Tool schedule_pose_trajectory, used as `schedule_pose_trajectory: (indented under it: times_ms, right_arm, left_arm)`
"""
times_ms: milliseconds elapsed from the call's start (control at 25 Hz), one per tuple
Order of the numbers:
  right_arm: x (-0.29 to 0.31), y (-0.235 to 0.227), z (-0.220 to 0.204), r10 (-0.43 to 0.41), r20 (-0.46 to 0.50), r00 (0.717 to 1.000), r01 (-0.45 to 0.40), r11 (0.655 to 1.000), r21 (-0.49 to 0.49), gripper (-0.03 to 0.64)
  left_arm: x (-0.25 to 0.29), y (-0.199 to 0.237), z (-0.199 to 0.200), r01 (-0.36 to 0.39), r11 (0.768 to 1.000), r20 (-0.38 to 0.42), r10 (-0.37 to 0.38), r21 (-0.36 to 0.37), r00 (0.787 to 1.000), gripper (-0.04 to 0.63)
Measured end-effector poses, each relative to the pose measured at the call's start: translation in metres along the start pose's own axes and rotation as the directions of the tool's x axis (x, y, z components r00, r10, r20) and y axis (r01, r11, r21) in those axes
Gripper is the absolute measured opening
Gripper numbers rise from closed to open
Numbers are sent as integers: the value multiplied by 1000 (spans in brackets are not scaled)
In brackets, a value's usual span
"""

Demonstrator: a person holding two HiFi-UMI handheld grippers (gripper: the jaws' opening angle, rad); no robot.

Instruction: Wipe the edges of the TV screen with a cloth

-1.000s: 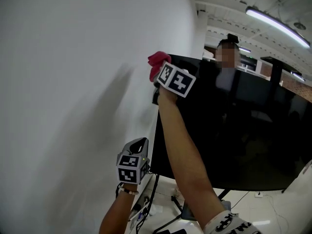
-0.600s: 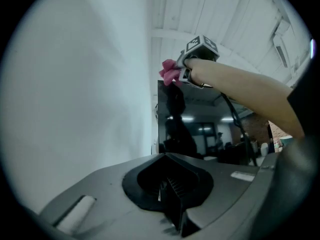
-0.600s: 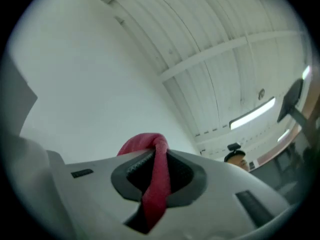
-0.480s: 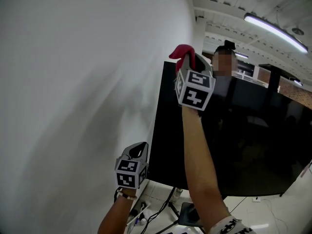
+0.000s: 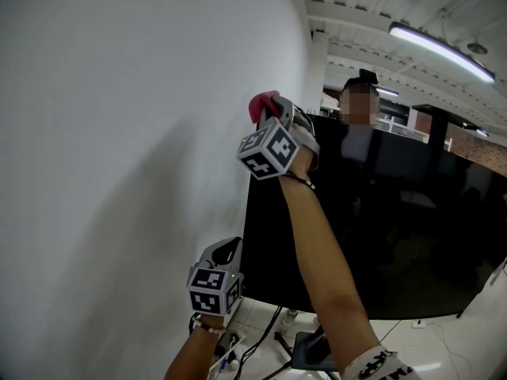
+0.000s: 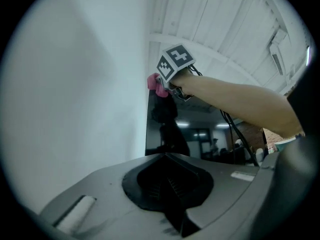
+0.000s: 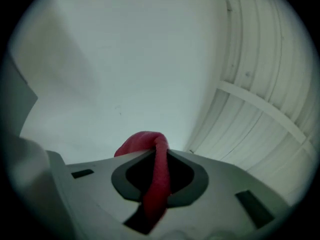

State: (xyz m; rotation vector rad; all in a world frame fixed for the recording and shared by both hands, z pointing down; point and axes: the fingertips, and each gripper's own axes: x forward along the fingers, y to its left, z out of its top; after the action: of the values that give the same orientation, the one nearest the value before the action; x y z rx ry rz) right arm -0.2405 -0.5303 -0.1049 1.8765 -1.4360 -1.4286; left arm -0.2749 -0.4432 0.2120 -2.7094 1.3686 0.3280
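We see the pink cloth (image 5: 264,105) pinched in the right hand-held gripper (image 5: 279,117). Its jaws are closed tight on the cloth: in the right gripper view a fold runs down between them and a loop stands up past their tips. That hand-held gripper is raised at the TV's (image 5: 380,228) top left corner, with the cloth on the side toward the wall. From the left gripper view the cloth sits right at that corner of the TV, though we cannot tell whether it presses on the frame. The right one's marker cube (image 5: 269,150) lies in front of the TV's upper left part, and the bare arm (image 5: 317,252) behind it crosses the left part of the dark screen.

The left hand-held gripper (image 5: 228,249) is low, just beside the TV's bottom left corner on the wall side, apart from the screen. Its jaws are together with nothing between them.

A white wall (image 5: 119,133) runs close along the TV's left edge. Above the TV we see a white ceiling with a strip light (image 5: 440,50). Below the TV's bottom edge black cables (image 5: 265,343) hang down. The TV's screen gives back dim room lights and dark shapes.
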Motion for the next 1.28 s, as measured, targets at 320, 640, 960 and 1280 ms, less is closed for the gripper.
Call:
schedule_pose_trajectory:
  times_ms: [320, 640, 960, 1280]
  right_arm:
    - [-4, -6, -14, 58, -76, 995, -64, 995, -81, 57]
    - [-27, -36, -51, 47, -111, 993, -57, 994, -90, 57]
    - [-70, -98, -111, -24, -126, 992, 7, 991, -133, 57]
    - [-121, -175, -186, -75, -133, 988, 53, 985, -163, 57]
  left_arm:
    - [0, 7, 14, -8, 1000, 20, 9, -18, 1000, 6]
    - [18, -39, 20, 88, 995, 49, -86, -53, 995, 6]
    - [53, -106, 29, 163, 985, 77, -159, -50, 984, 6]
    - [91, -199, 45, 233, 972, 120, -228, -32, 966, 6]
